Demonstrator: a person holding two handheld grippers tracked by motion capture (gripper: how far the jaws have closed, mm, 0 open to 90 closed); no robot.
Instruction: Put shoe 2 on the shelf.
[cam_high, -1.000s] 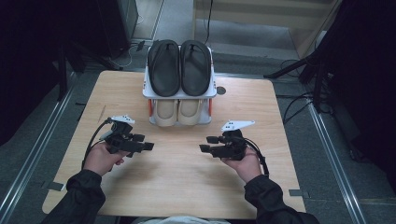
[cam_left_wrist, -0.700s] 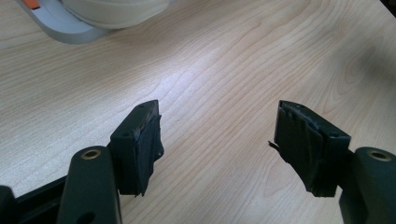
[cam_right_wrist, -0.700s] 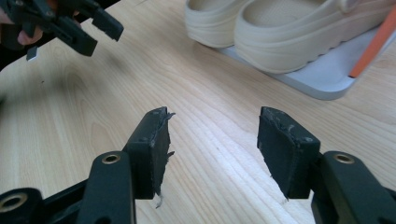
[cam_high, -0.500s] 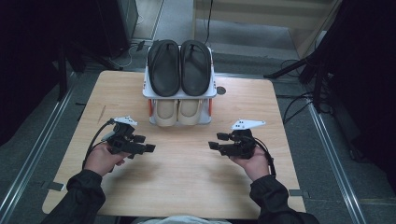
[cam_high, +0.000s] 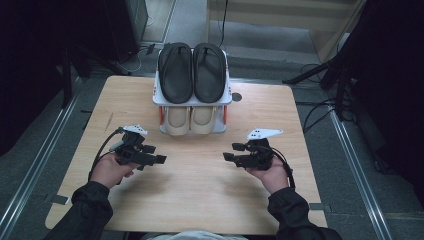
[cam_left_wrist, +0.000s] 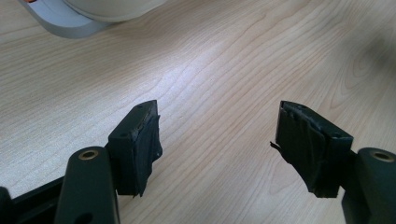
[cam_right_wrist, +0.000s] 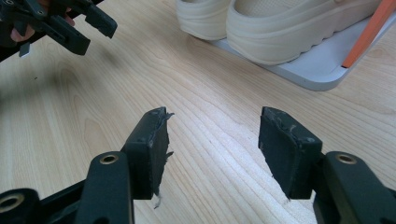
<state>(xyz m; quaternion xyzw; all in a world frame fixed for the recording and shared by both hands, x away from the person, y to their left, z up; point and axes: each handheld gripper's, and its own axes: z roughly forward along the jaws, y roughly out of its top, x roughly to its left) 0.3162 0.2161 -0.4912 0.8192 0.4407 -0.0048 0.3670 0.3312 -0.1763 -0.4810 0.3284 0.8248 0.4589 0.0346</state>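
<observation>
Both grippers, left (cam_high: 159, 159) and right (cam_high: 229, 152), jaws released and empty, point inward along the table's width.

- A lab or recording studio, not a home.
- A bare wooden table (cam_high: 200, 200) stands alone on grey floor (cam_high: 345, 165).
- Metal rails (cam_high: 35, 170) run along both sides.
- Cables (cam_high: 320, 107) and dark stands (cam_high: 345, 75) crowd the edges.
- Black curtains (cam_high: 390, 75) close it in.
</observation>
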